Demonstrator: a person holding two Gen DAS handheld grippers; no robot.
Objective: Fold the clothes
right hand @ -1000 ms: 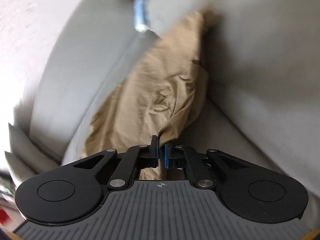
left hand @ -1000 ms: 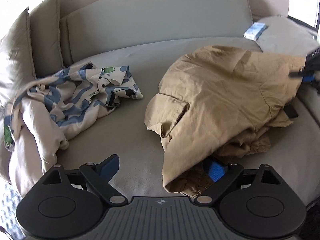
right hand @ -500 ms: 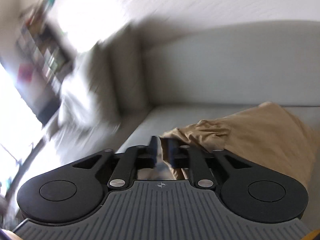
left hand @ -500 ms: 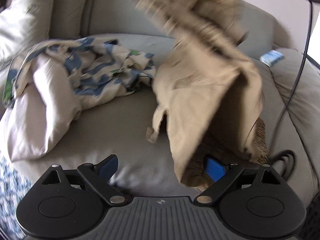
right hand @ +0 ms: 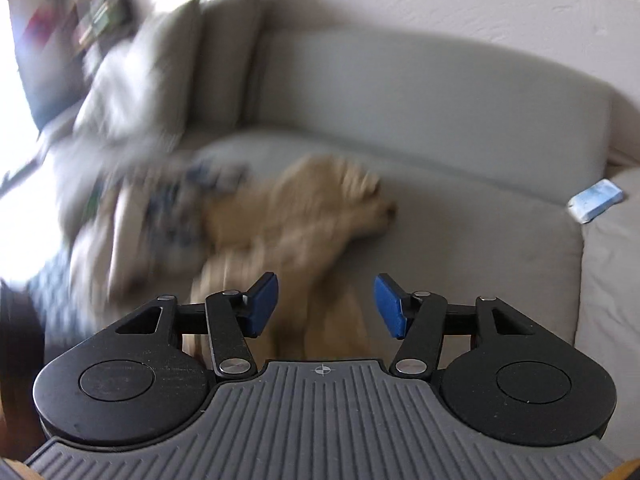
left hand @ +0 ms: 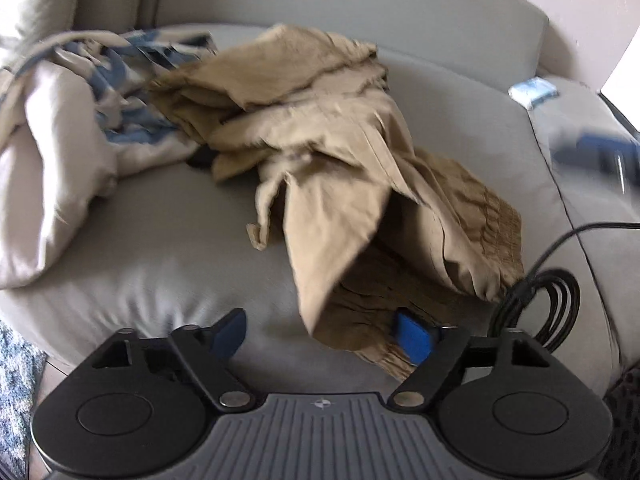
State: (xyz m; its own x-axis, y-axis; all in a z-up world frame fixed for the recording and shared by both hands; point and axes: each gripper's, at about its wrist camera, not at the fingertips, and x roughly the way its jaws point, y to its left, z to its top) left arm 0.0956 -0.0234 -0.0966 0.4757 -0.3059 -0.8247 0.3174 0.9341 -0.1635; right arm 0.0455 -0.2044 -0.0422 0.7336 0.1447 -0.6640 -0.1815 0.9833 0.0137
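Two grippers over a grey sofa [left hand: 460,128], both spread wide and clamping nothing. Left gripper [left hand: 322,336] low at the front edge of the seat cushion, fingers far apart, the blue pad [left hand: 414,340] of one finger touching or tucked just under the near hem of the tan trousers [left hand: 332,168], the other finger clear of the cloth. Tan trousers crumpled in a heap in the middle of the sofa seat, elastic waistband end turned toward the front edge, far end lying against a blue-and-white patterned garment [left hand: 132,92]. Patterned garment bunched with pale cream fabric [left hand: 48,168] toward the sofa's cushioned end. Coiled black cable [left hand: 556,304] just beside the trousers at the front of the seat. Small light-blue packet [left hand: 534,92] on the sofa's far arm. Right gripper [right hand: 326,306] raised above the seat, blue-padded fingers apart, trousers [right hand: 296,220] blurred below and beyond them, not touching; packet [right hand: 596,200] again on the sofa arm.
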